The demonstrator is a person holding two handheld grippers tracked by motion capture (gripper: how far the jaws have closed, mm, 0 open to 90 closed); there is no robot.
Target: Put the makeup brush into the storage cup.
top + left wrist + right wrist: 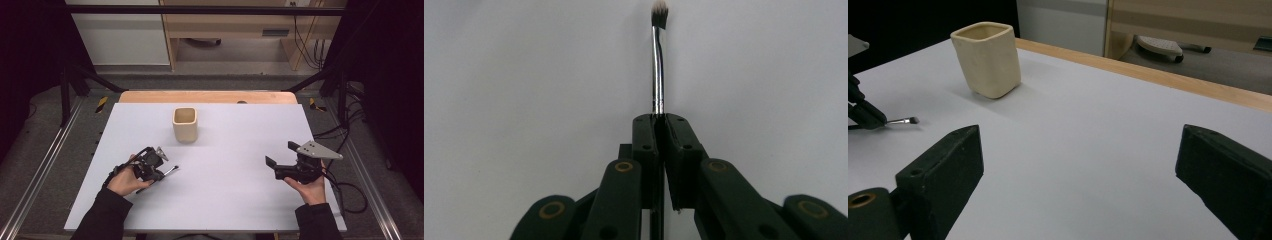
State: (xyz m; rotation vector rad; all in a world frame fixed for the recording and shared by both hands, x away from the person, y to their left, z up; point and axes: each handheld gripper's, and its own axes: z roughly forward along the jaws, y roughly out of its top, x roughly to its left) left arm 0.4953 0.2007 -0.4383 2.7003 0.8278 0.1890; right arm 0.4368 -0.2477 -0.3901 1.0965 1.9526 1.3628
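Observation:
A small makeup-type brush (657,65) with a shiny metal neck and a short pale-tipped tuft sticks out past my left gripper (661,120), whose jaws are shut on the neck. In the high view the left gripper (158,175) sits low over the white table (225,200) at front left, the brush (171,170) pointing right. A cream square cup (184,123) stands upright behind it, empty as far as I can see. My right gripper (280,153) is at front right, open and holding nothing. In the right gripper view its jaws stand wide apart (1080,145), with the cup (987,57) and the brush (903,120) beyond.
The table's wooden back edge (207,96) runs behind the cup. Black frame posts (65,90) and cables (350,190) flank the table. Broad bare white surface lies between the two grippers.

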